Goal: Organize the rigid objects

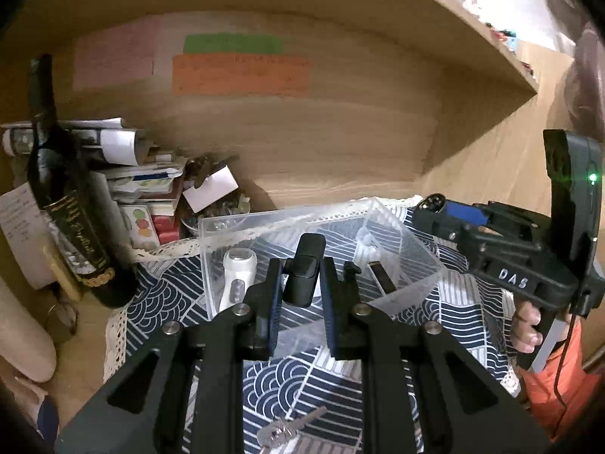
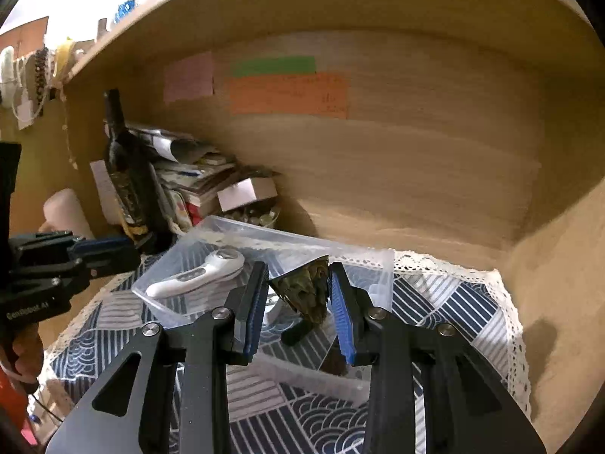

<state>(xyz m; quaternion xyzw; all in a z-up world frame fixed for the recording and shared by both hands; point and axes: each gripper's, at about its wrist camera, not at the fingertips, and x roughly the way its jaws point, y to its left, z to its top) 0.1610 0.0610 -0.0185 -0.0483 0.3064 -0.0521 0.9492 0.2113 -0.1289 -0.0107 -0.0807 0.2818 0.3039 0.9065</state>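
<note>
Holding a small black device [image 1: 302, 272] pinched in the left hand-held gripper [image 1: 300, 295] and a dark wedge-shaped object [image 2: 306, 287] pinched in the right hand-held gripper [image 2: 298, 302], we are keeping both above the clear plastic bin [image 1: 408, 242] near the counter's back edge, presumably to drop them beside the white handheld device [image 2: 196, 276] already lying inside.

The right gripper [image 2: 298, 299] holds a dark triangular packet [image 2: 306, 289] between its blue pads above a clear plastic bin [image 2: 196, 232]. A white handheld device [image 2: 196, 274] lies in the bin's left part. The bin rests on a patterned cloth [image 2: 465, 302]; a dark bottle [image 2: 126, 174] stands far left.
</note>
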